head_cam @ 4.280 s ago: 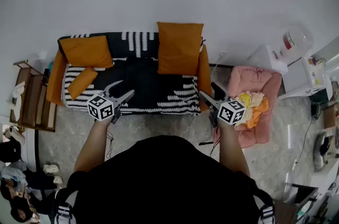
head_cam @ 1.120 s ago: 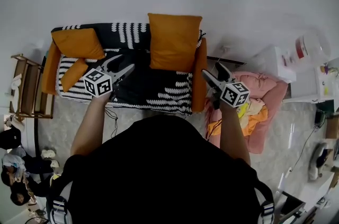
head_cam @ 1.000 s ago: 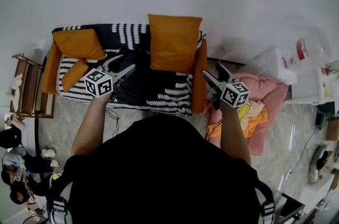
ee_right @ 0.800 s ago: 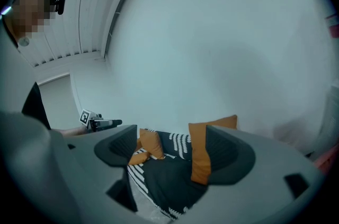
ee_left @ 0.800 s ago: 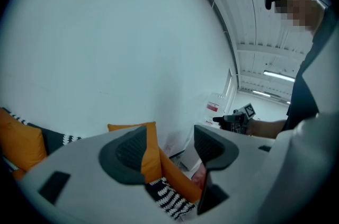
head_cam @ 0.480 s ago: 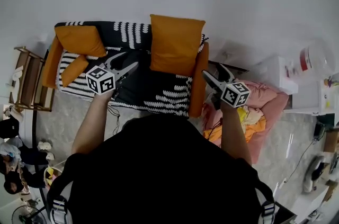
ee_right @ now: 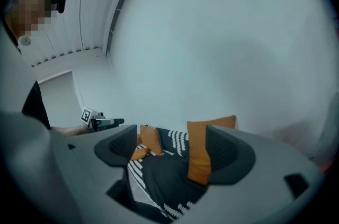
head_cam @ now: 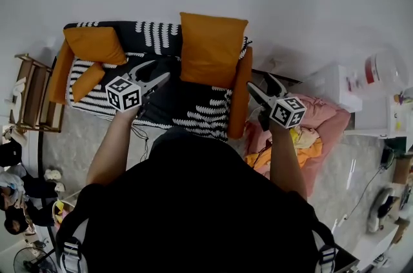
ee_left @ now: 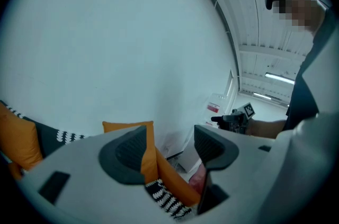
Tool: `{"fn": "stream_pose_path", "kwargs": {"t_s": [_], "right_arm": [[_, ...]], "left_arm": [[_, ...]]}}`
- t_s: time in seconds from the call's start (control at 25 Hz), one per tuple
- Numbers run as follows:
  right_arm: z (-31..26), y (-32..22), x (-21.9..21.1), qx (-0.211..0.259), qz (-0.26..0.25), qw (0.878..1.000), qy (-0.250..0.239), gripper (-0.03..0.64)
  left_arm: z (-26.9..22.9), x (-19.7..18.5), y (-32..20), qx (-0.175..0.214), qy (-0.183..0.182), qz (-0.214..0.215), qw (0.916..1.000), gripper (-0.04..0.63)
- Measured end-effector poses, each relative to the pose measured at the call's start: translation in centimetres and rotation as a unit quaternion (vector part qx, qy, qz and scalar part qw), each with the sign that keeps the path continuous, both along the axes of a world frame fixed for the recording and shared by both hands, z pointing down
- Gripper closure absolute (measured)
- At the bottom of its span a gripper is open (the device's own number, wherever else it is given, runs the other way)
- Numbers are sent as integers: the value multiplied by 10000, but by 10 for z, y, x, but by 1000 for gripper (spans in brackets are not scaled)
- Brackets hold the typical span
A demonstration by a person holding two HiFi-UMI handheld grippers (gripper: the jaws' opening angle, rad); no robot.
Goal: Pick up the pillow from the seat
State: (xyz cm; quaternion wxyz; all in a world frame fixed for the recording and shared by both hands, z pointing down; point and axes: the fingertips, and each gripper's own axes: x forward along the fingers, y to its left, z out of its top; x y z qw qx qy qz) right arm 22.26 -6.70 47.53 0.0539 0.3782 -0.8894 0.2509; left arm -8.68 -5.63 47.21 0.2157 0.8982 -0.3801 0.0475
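Observation:
A large orange pillow (head_cam: 213, 49) stands upright against the back of the black-and-white sofa (head_cam: 193, 111), at its right end. It also shows between the jaws in both gripper views: pillow (ee_left: 149, 160), pillow (ee_right: 198, 157). My left gripper (head_cam: 160, 70) hovers open over the dark seat, left of this pillow, with nothing between its jaws. My right gripper (head_cam: 263, 81) is open and empty too, just past the sofa's orange right armrest (head_cam: 240, 97). Two smaller orange pillows (head_cam: 95, 44) lie at the sofa's left end.
A pink padded seat (head_cam: 326, 118) heaped with yellow and orange cloth stands right of the sofa. Behind it are a white cabinet (head_cam: 335, 86) and a water jug (head_cam: 382, 66). A wooden side table (head_cam: 29, 101) stands left of the sofa, a plain wall behind.
The person has stepped closer to the sofa, and both grippers have drifted slightly forward over it. Both stay open and empty.

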Motion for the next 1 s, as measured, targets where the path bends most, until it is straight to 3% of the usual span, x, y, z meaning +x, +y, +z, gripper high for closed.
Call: {"fn": "stream_pose_path", "kwargs": {"t_s": [1.0], "right_arm": [[12, -30, 0, -107, 206, 9997, 107, 218]], "left_arm": [[16, -9, -33, -132, 70, -17, 9999, 308]]}}
